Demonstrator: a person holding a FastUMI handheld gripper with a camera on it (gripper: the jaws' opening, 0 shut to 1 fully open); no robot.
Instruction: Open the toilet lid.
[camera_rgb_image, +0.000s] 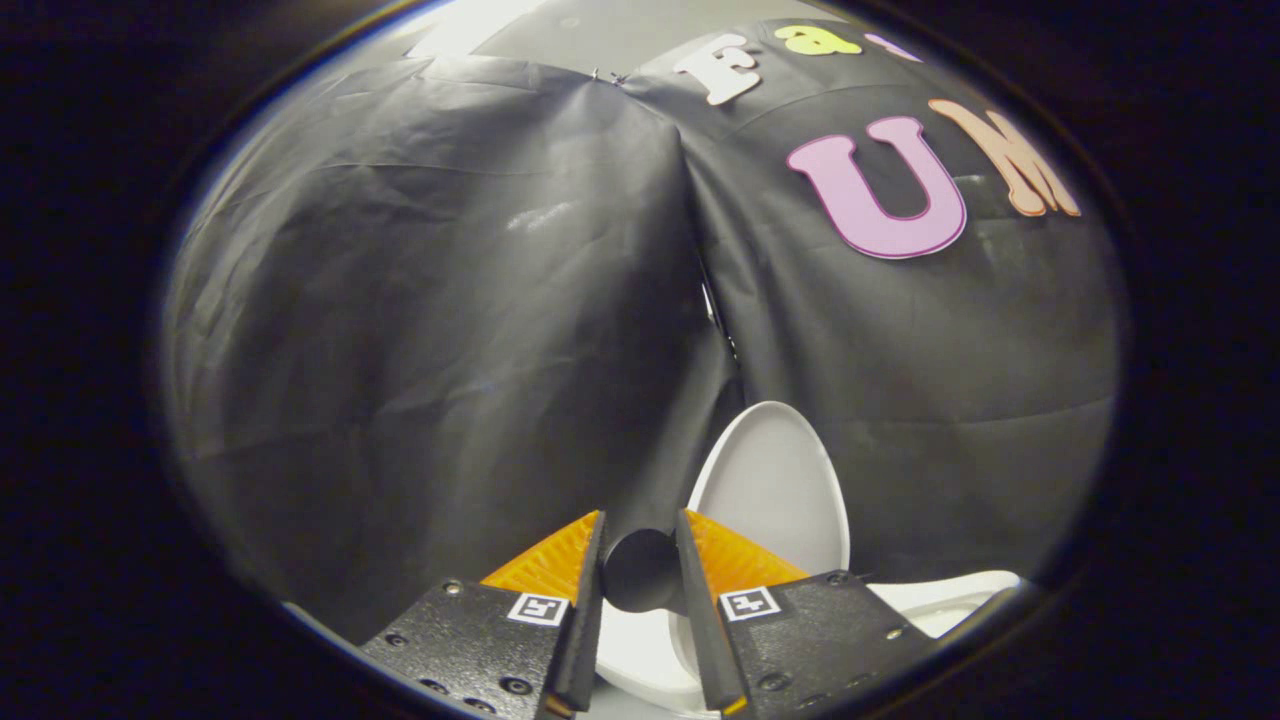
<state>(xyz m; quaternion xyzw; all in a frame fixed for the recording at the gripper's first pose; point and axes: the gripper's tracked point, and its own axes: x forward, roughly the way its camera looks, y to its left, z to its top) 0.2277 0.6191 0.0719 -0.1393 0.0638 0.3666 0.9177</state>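
Note:
The white toilet lid (775, 490) stands raised, close to upright, leaning back toward the black cloth wall. It is just beyond my right finger (735, 560), which overlaps its lower left edge. My gripper (641, 515) is open by a narrow gap and holds nothing; dark cloth shows between the fingertips. Part of the white toilet seat (950, 592) curves out to the right of the right finger. More white of the toilet (635, 650) shows low down in the gap between the fingers.
The booth's black cloth wall (430, 300) hangs close behind the toilet and wraps around to the left and right. A vertical seam (705, 290) in the cloth runs down to the top of the lid.

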